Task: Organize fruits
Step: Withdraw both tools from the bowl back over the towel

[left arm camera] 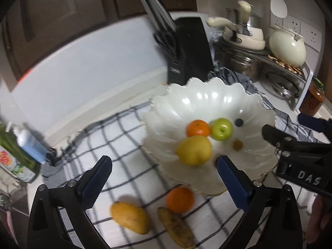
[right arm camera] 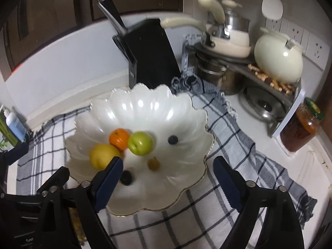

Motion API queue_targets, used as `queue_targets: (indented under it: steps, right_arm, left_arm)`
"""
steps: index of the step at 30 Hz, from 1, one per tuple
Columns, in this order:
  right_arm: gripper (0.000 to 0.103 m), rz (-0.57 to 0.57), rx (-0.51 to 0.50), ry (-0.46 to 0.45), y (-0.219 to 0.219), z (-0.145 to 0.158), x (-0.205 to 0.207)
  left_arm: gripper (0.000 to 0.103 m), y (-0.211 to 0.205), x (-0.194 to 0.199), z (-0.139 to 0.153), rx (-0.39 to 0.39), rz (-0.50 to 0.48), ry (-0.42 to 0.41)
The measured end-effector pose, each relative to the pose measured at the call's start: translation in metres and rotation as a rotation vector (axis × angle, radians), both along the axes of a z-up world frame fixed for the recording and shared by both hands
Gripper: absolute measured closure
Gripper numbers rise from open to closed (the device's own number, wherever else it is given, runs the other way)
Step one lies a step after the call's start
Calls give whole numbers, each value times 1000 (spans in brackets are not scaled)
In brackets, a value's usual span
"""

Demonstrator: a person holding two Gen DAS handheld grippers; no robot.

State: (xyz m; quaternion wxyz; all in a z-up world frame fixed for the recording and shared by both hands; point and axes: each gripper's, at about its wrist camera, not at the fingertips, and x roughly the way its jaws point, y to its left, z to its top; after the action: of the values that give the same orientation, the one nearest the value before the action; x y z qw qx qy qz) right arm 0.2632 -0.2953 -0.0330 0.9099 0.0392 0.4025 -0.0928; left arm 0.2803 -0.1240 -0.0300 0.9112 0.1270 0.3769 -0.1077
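Loose orange (left arm camera: 179,199) on cloth between open left gripper (left arm camera: 164,179) fingers.

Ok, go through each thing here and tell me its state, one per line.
Left gripper: open, empty.
Right gripper: open, empty.
Bowl: upright, holding fruit.
Lemon: in bowl.
Green apple: in bowl.
Mango: on cloth, outside bowl.
Jar: lid on.

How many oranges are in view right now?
2. One orange sits in the white bowl beside the green apple; the other orange lies on the checked cloth. Others may be hidden.
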Motion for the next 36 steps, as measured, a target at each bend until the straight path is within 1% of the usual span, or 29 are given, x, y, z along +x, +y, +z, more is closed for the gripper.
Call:
queue_targets:
  steps: [6,8,12,14,24,36]
  right_arm:
    - [11,27,-16,-71,32,28,-13]
    - [11,45,-18,-87,45,35,-18]
    - [11,76,-30,-114,71,44,-27]
    - [11,90,-38,-122,83,46,-30]
    - [11,163,-67,-135,133,49,-45]
    - [11,187,-85,-132,159,34,-58]
  left_arm:
    - [0,35,-17,22,0,54,-49]
    - [0,48,-25,29,4,73,-72]
    - [0,75,-38,38,-6,113,-90]
    - [0,86,-45,39,8,137,-102]
    - [0,135,-69,34,-5,228,-110]
    - [0,162,-92,14,-15,272,-93]
